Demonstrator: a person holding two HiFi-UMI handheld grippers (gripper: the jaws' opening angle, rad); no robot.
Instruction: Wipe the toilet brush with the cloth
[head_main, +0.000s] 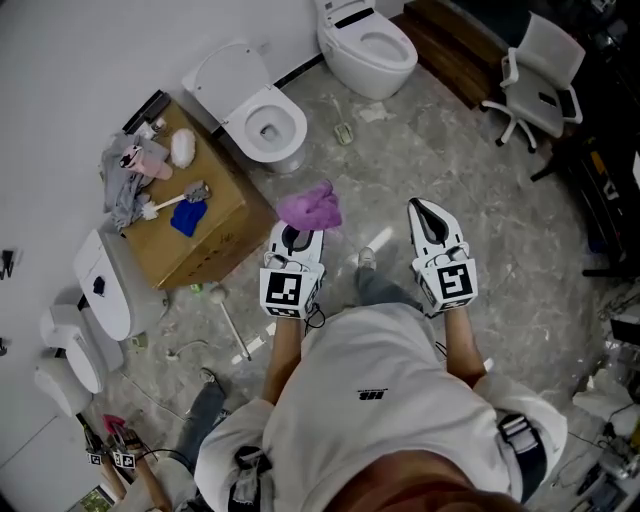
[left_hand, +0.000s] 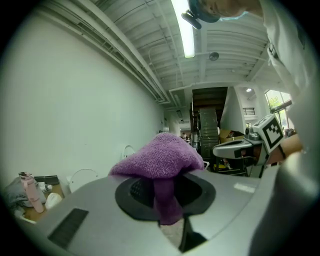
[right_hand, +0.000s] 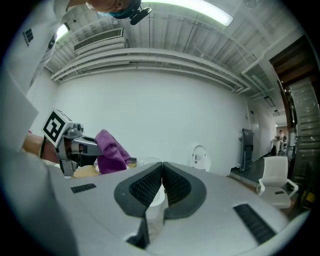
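The cloth (head_main: 310, 207) is clamped between the fingers of the left gripper (head_main: 298, 236) and bunched over their tips, above the floor just off the box's (head_main: 215, 245) right corner. The right gripper (head_main: 424, 213) is held alongside, fingers pressed together with nothing between them. What seems to be the brush (head_main: 172, 201) is laid on the box top, well apart from the cloth.

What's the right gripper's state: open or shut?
Shut. In its own view the right gripper has its jaws pressed together, with nothing between them.
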